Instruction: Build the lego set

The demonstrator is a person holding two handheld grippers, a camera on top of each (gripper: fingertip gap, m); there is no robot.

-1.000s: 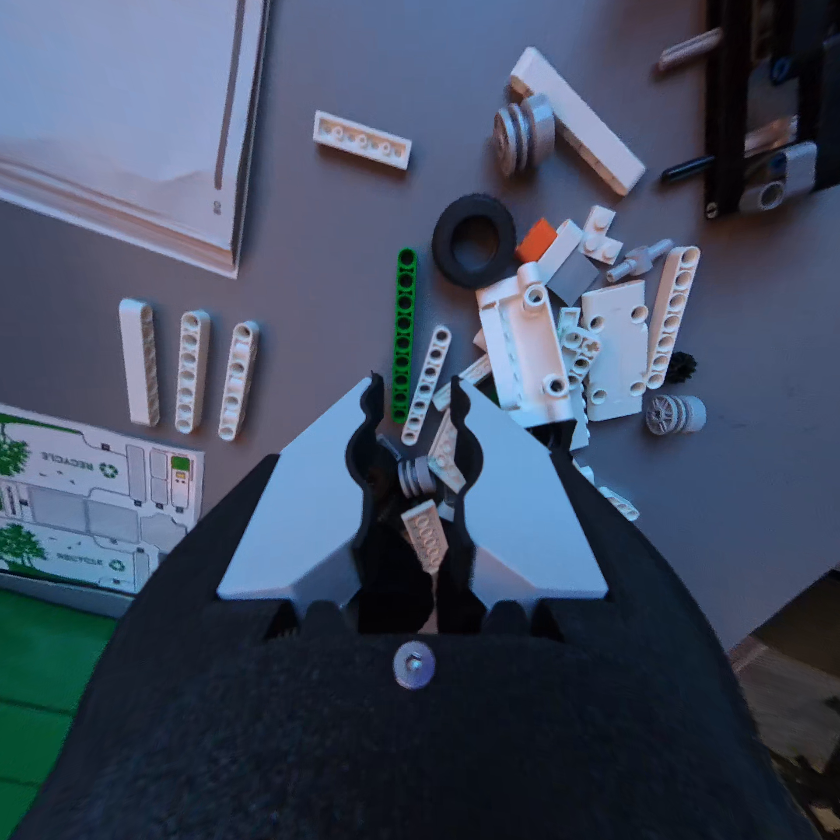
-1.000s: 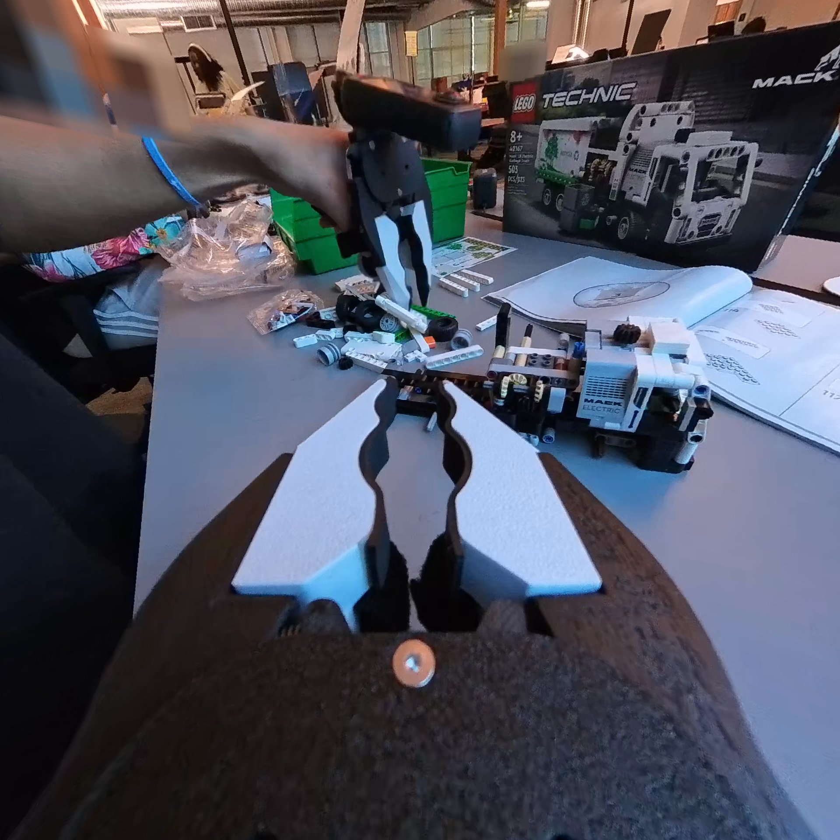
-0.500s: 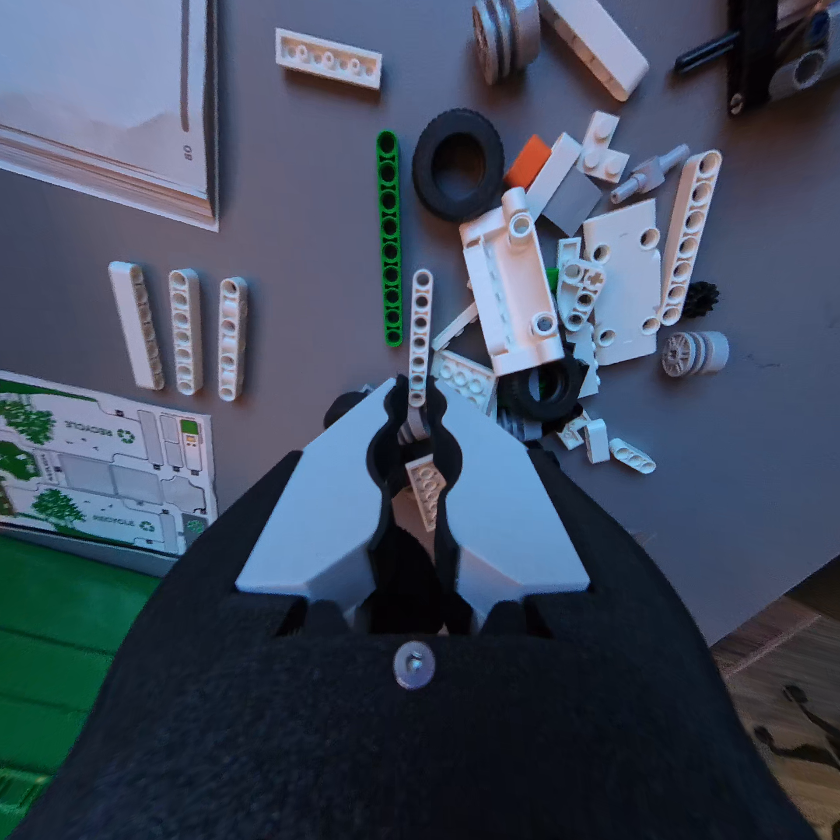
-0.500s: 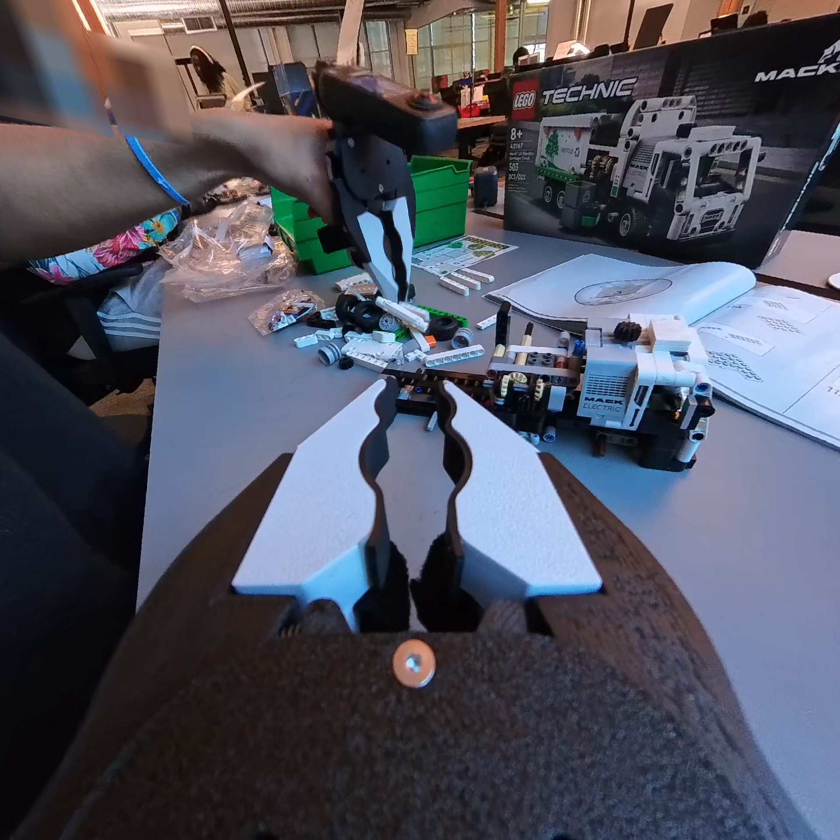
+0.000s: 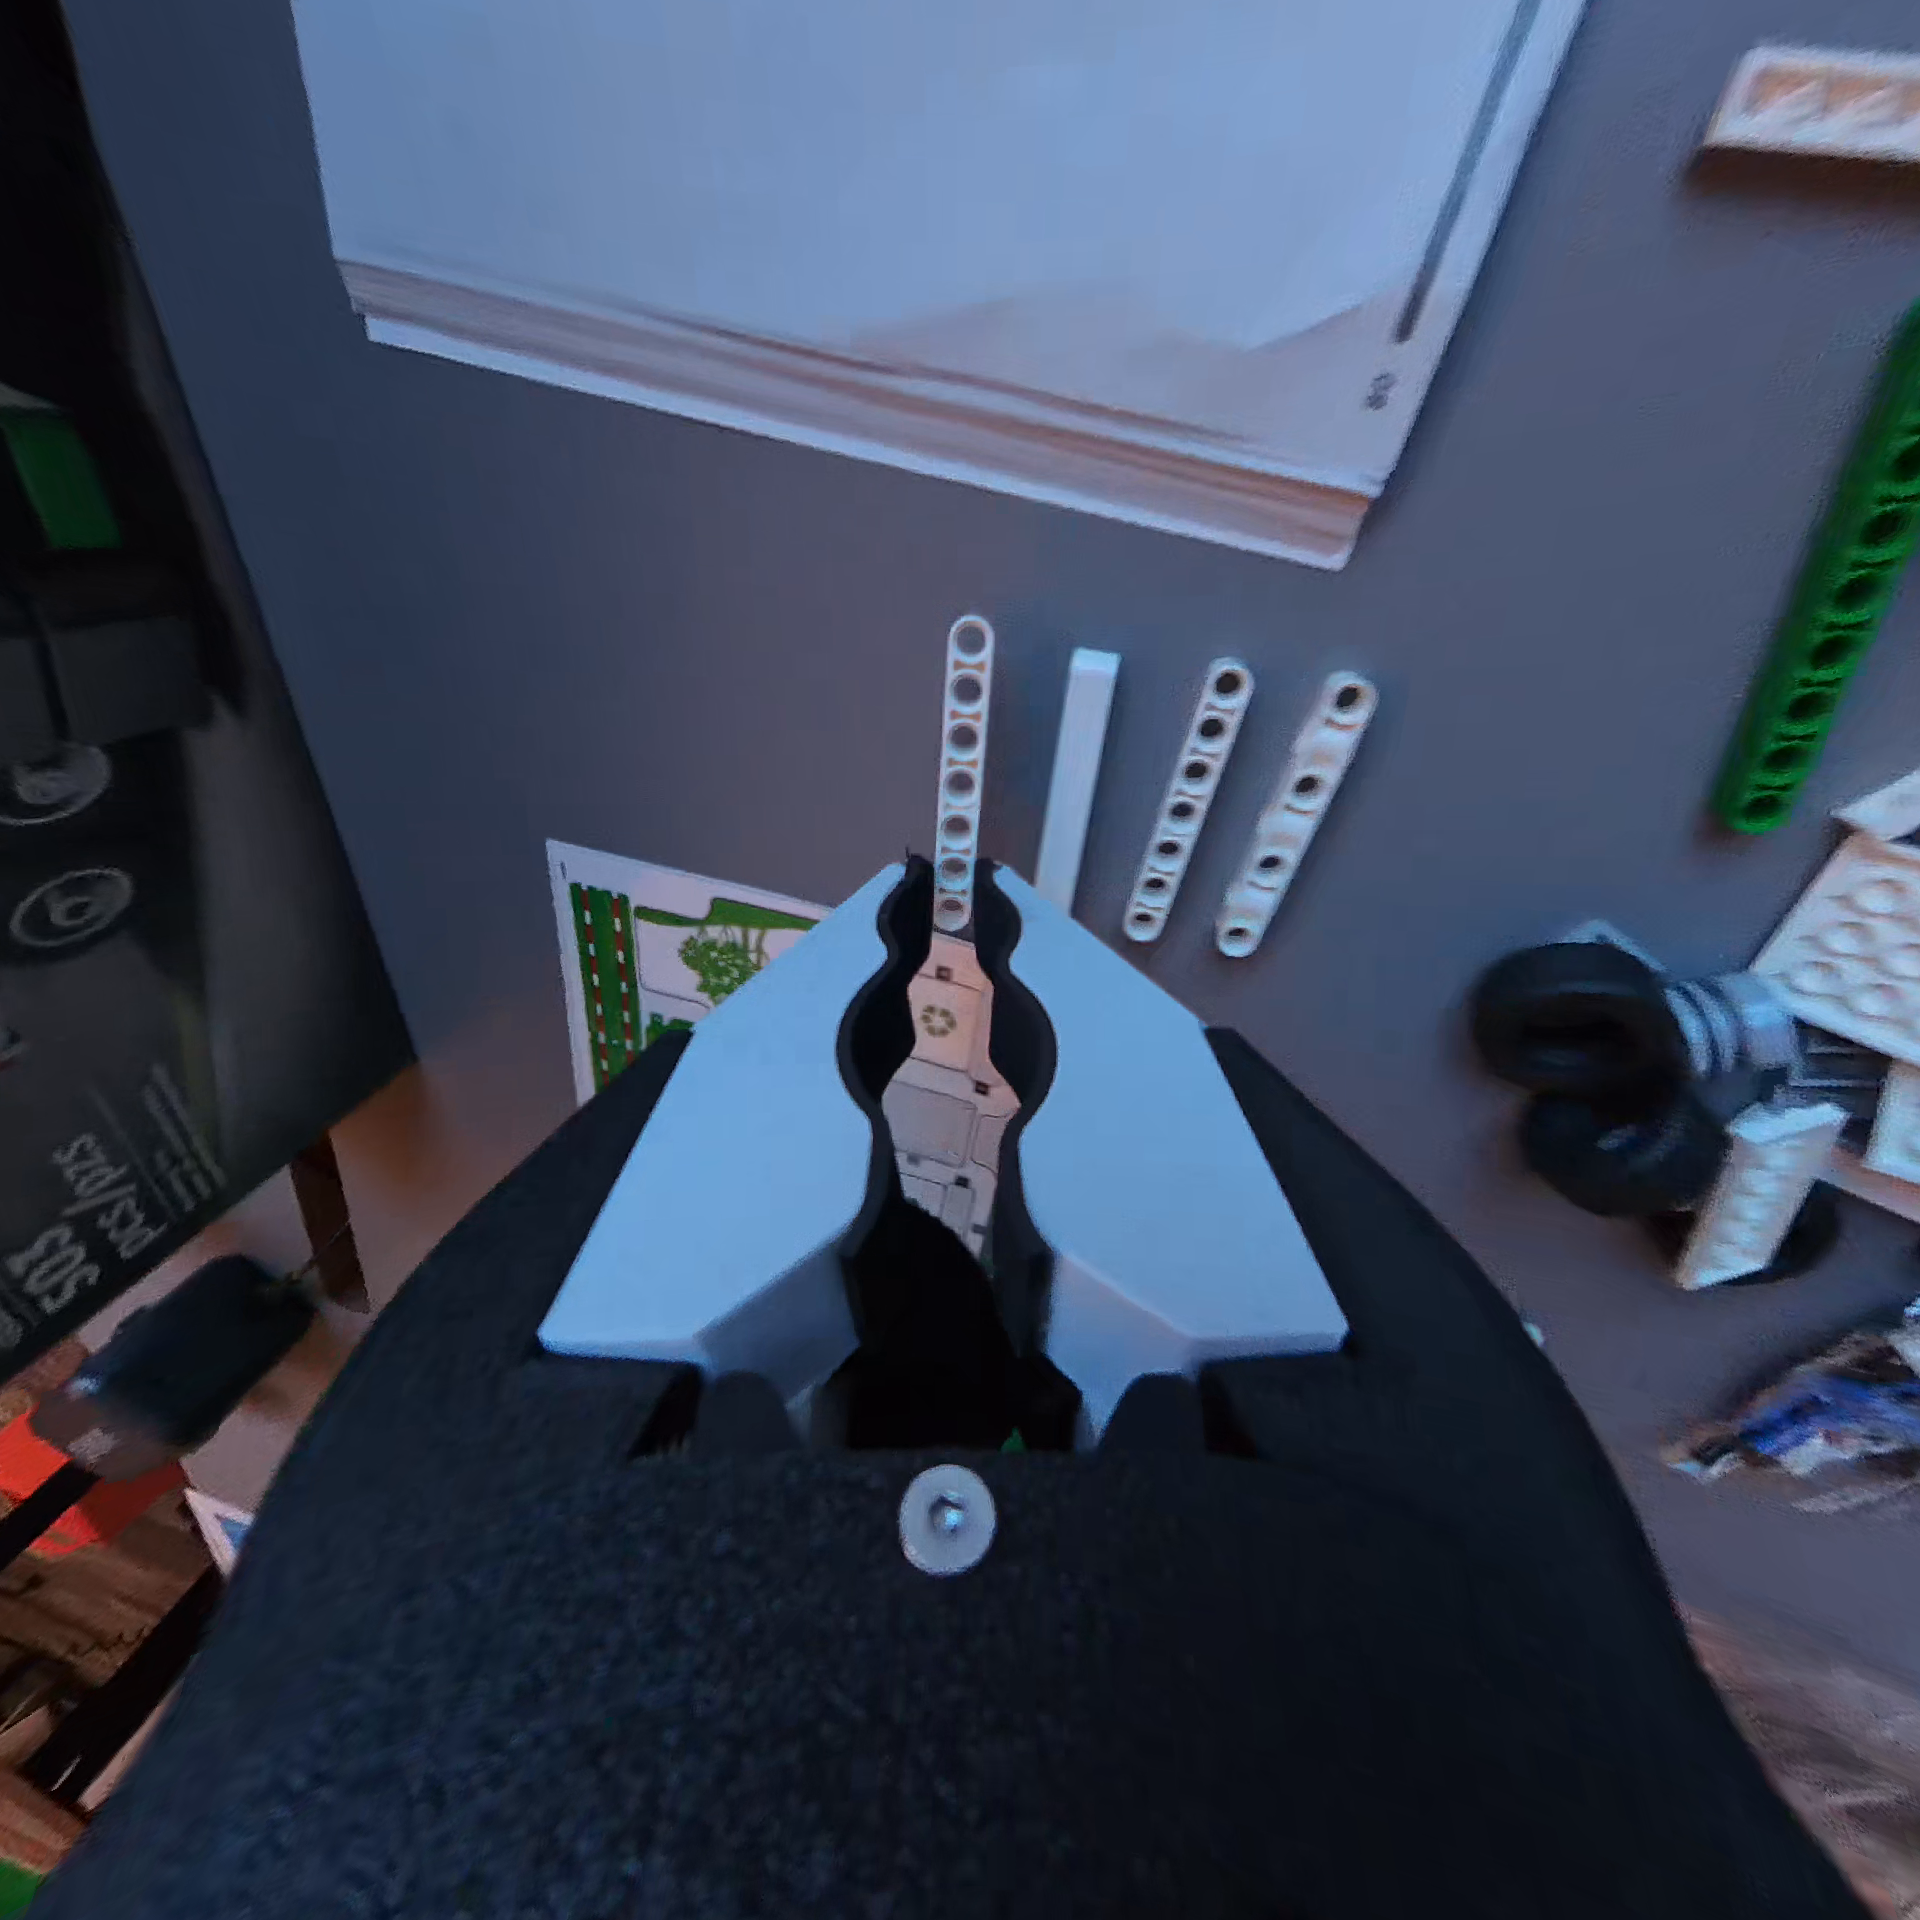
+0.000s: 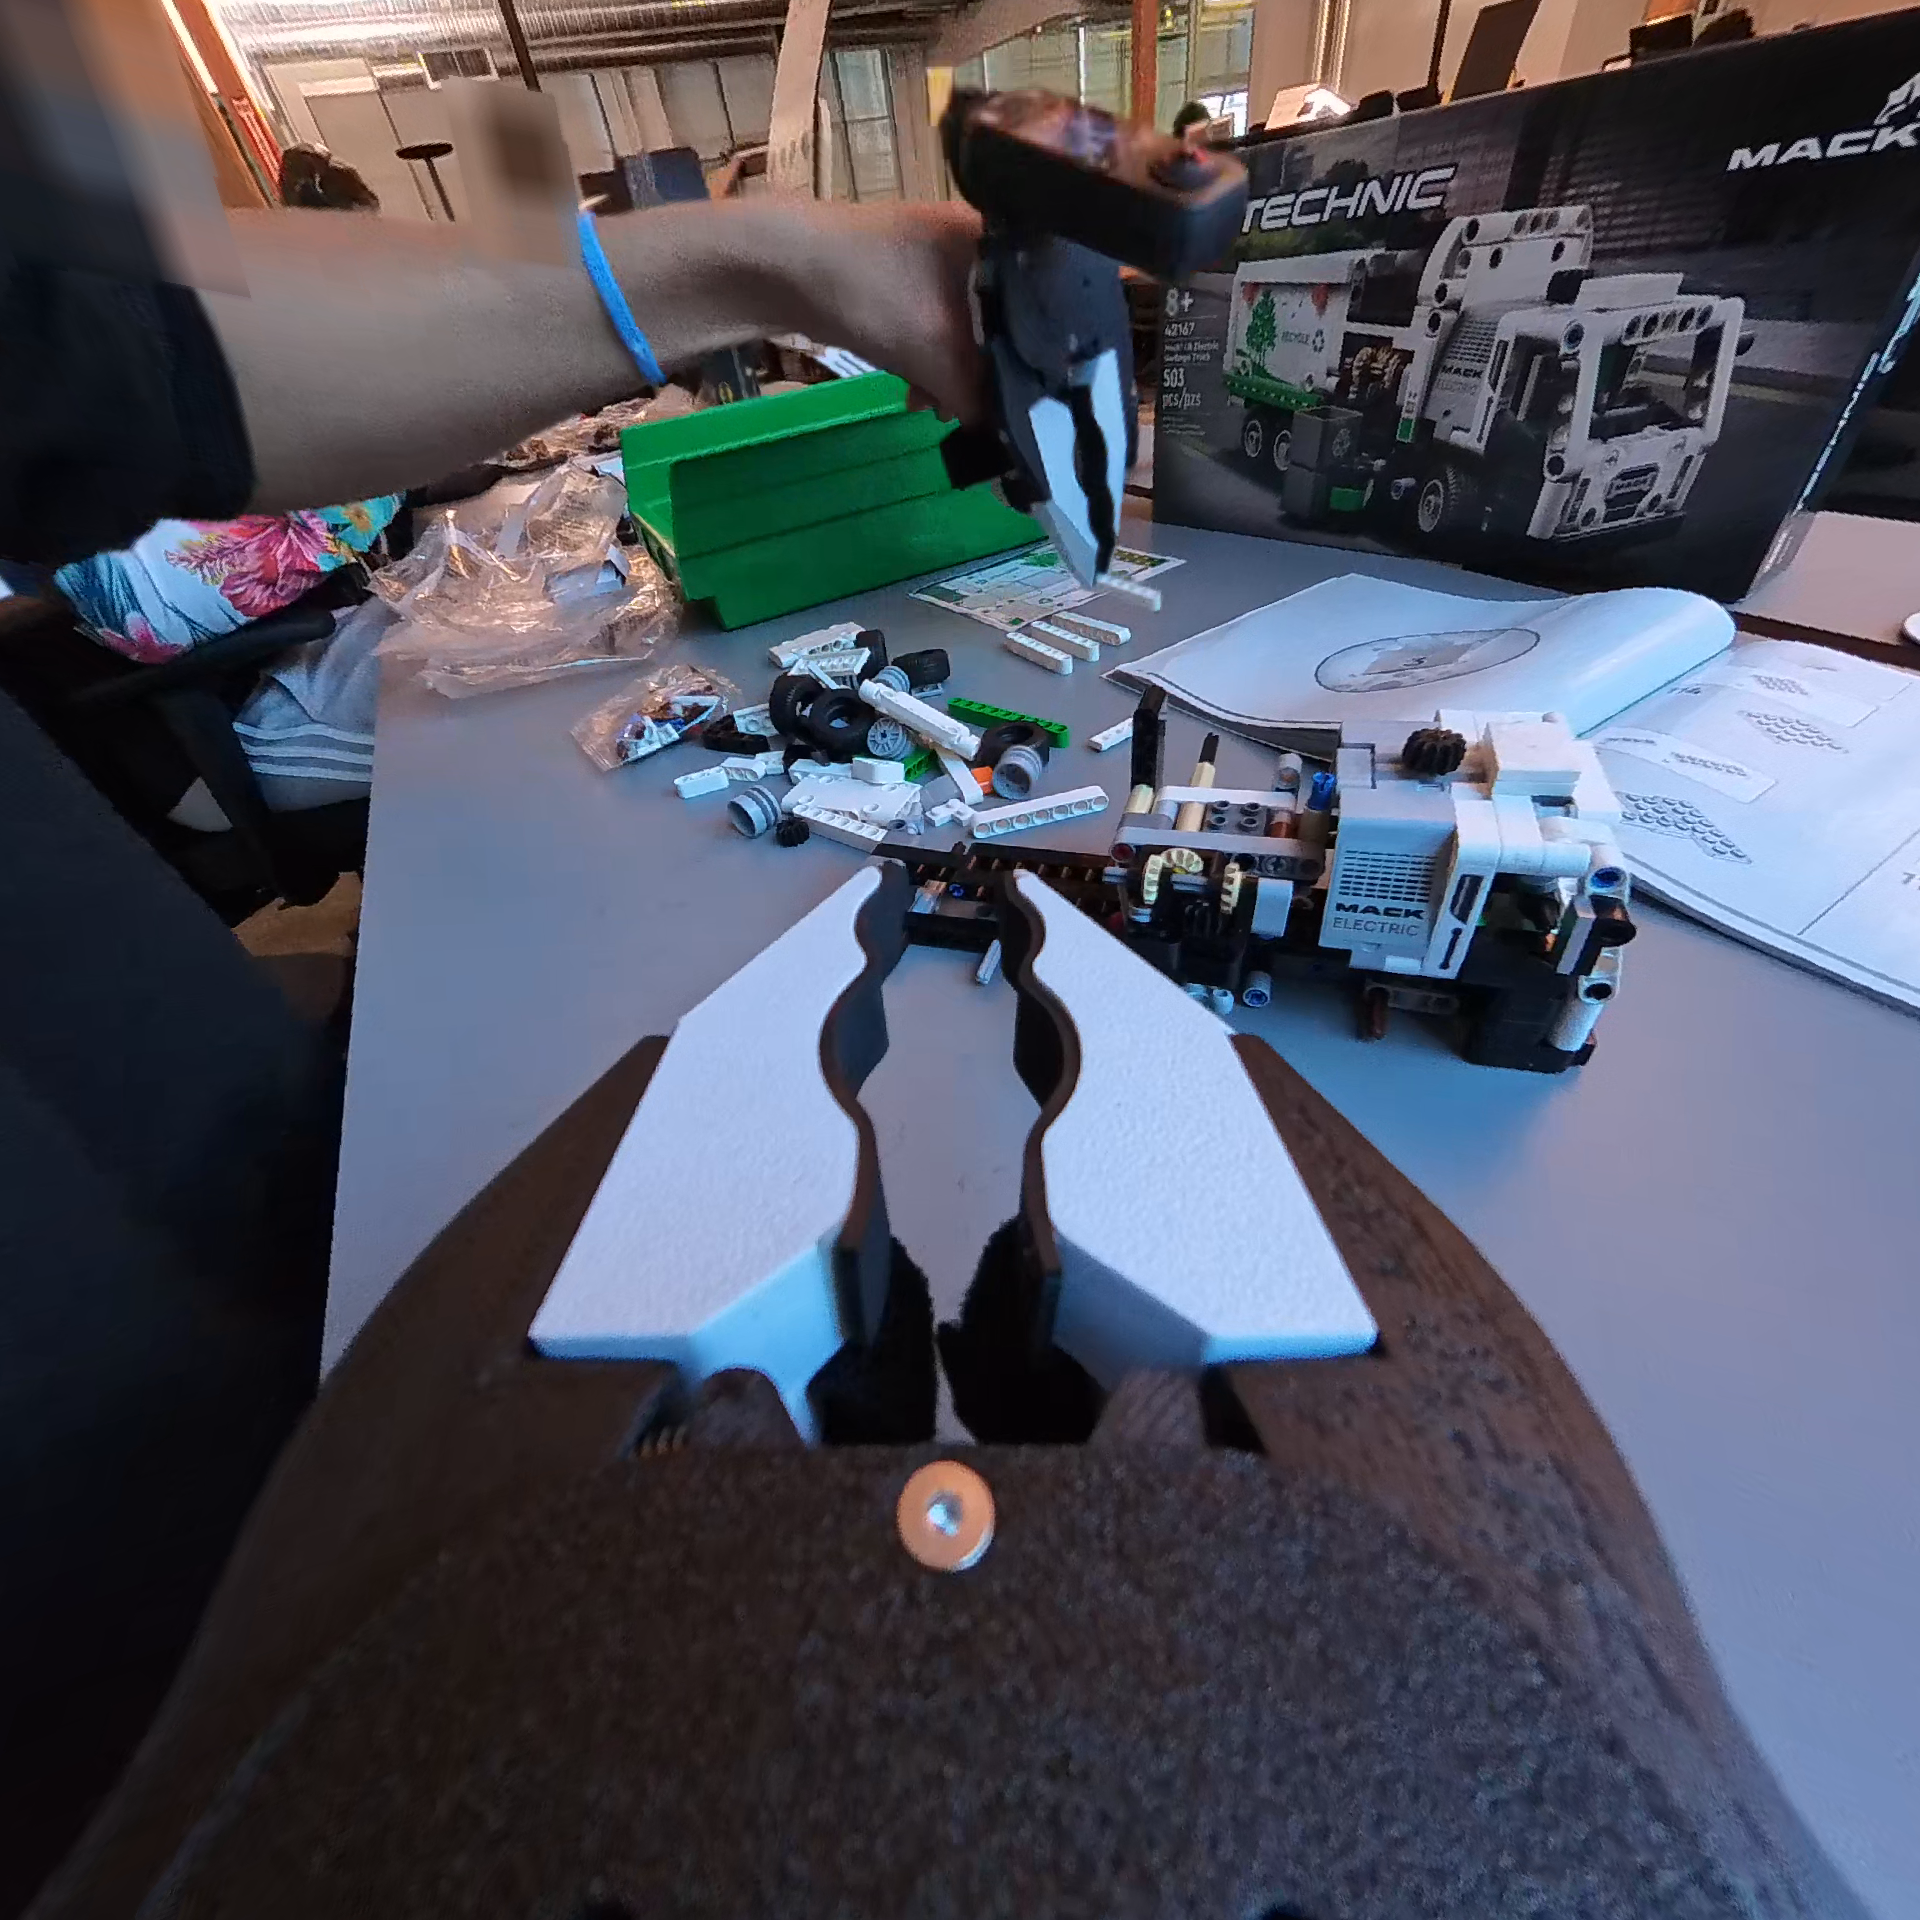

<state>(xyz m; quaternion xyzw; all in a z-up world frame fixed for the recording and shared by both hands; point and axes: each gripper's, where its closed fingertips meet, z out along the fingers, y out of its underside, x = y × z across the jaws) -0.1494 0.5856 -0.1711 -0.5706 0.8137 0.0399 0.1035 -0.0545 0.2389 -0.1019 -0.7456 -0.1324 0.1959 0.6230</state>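
Observation:
My left gripper (image 5: 951, 868) is shut on one end of a thin white holed beam (image 5: 961, 769) that sticks out forward. It holds the beam low over the grey table, just left of three white beams (image 5: 1190, 800) lying in a row. I cannot tell whether the beam touches the table. In the right wrist view the left gripper (image 6: 1081, 520) hangs over that row (image 6: 1070, 634). My right gripper (image 6: 945, 894) is open and empty, just above the table, pointing at the rear frame of the partly built white truck (image 6: 1382, 894).
A sticker sheet (image 5: 665, 966) lies under the left gripper. The open manual (image 5: 883, 208) lies beyond it. A long green beam (image 5: 1839, 623) and black tyres (image 5: 1569, 1018) are at the right. The loose parts pile (image 6: 862, 738), green bin (image 6: 810, 499), set box (image 6: 1507, 343) and plastic bags (image 6: 509, 592) stand behind. Some 35 cm of space lies between my two pairs of fingers.
My left gripper shut on the white holed beam in the pile, lifted it and carried it left to the row of white beams. The right gripper has not moved.

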